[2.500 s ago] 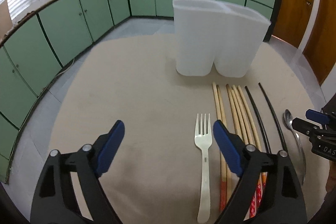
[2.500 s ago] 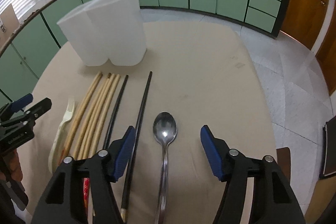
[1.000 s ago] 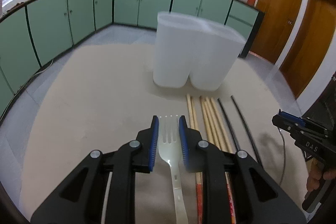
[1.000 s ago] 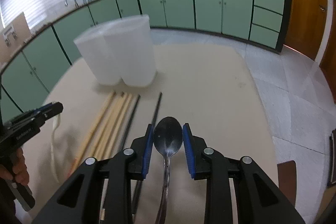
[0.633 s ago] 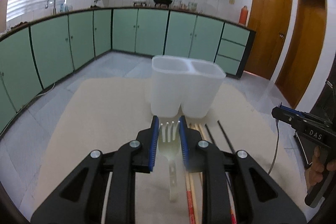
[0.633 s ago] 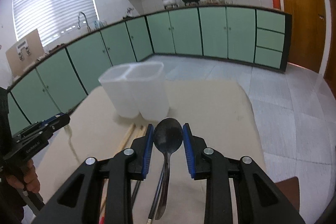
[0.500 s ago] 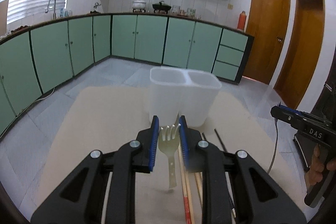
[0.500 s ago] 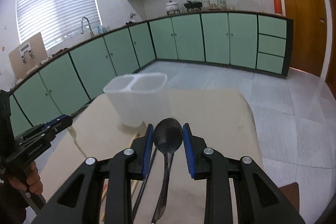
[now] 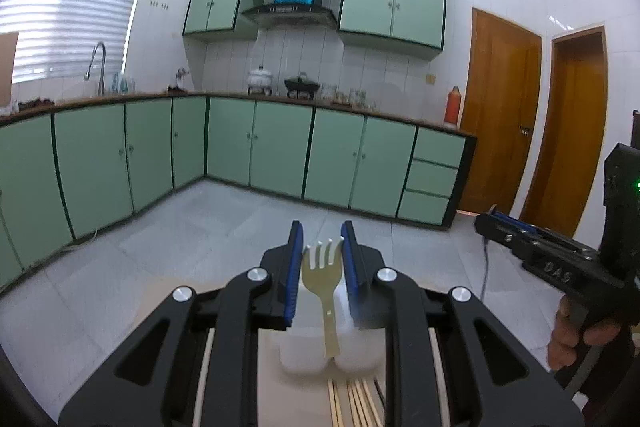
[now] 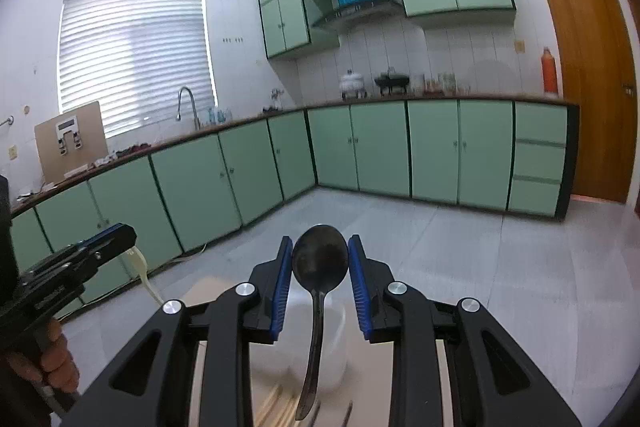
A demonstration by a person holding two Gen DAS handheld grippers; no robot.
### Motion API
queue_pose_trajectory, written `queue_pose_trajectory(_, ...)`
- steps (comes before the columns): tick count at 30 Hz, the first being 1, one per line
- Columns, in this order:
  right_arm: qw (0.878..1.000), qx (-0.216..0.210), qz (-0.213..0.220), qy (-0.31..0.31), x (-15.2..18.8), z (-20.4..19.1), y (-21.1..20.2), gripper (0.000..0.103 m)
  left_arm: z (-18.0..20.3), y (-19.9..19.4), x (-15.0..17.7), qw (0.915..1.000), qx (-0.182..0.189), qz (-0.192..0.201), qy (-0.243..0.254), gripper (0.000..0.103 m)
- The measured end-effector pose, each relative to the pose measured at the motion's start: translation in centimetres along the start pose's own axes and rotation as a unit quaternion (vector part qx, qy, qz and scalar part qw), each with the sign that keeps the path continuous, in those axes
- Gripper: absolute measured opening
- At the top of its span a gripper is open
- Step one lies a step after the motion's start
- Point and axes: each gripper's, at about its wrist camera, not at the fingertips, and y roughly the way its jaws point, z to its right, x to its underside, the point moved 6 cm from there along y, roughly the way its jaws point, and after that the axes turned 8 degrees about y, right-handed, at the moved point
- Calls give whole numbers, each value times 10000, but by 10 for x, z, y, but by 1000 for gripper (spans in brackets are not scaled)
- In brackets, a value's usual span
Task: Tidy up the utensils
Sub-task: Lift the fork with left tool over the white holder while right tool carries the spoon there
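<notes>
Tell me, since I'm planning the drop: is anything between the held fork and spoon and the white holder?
Nothing visible. The fork in the left claw and the spoon in the right claw hang in open air above the white holder.

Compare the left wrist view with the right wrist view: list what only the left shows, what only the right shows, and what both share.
Only the left wrist view: a second brown door and the pale fork's tines clamped in the left gripper.
Only the right wrist view: the dark spoon clamped in the right gripper and a cardboard panel on the counter.
Both: green cabinets, the sink tap, the white two-compartment holder and chopsticks below.
</notes>
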Motion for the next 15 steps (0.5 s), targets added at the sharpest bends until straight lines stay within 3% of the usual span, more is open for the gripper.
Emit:
queue_pose_trajectory(7,9997,138,163,-137,-21,-4,63,28,4,56,-17,10000,-14,-55,69,18)
queue_pose_trajectory(15,9995,307,-111,-1,14,9,116,28,-8,99,29,9984,35,-566,-61,18)
